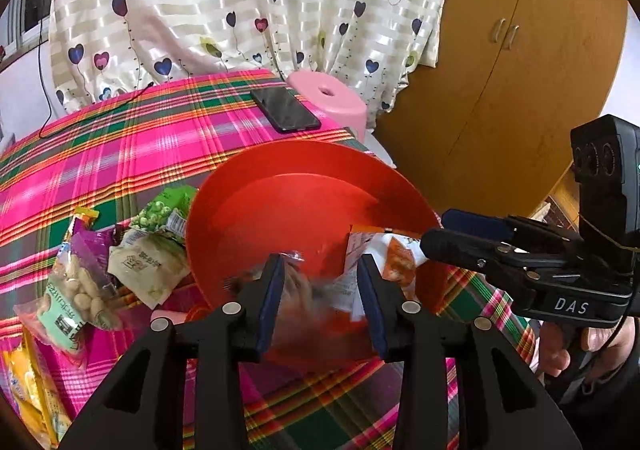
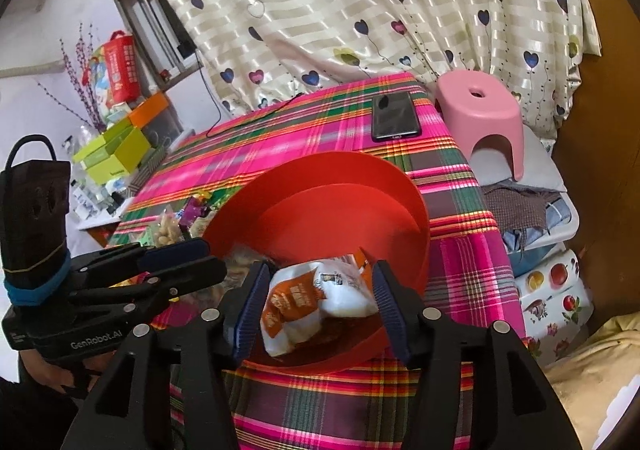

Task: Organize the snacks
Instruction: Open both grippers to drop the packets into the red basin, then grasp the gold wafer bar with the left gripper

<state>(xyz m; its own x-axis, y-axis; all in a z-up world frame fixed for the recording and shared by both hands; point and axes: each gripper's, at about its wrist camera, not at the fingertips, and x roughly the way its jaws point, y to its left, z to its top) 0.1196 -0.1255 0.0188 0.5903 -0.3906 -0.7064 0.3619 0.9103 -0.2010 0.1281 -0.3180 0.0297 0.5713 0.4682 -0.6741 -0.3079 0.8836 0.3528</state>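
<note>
Two grippers are held over a red plastic bowl [image 1: 304, 186] that stands on a table [image 1: 140, 138] covered with a pink, green and orange plaid cloth. At the far left of the left wrist view, several snack packets are seen lying on the cloth beside the bowl: a yellow packet [image 1: 24, 390] at the edge, a clear bag of peanuts [image 1: 76, 290], a purple wrapper [image 1: 94, 246], a pale green-printed pouch [image 1: 146, 266] and a green pea packet [image 1: 164, 210] that touches the bowl's outer wall. The left gripper [image 1: 320, 302] is seen above the near rim of the bowl with its jaws parted; a blurred brownish snack packet [image 1: 304, 298] lies between the pads, and no pad can be seen pressing on it. To the right of it, inside the bowl, an orange-and-white snack packet [image 2: 316, 298] is found. The right gripper [image 2: 316, 310] is set over this packet with its jaws apart, a gap being visible on each side of the packet. A hand [image 1: 560, 354] on the right gripper's handle is seen at the right edge of the left wrist view. Farther back on the table a black phone [image 2: 396, 116] lies flat, and a pink stool [image 2: 484, 118] stands past the table's right edge, before a heart-patterned curtain [image 2: 360, 10].
</note>
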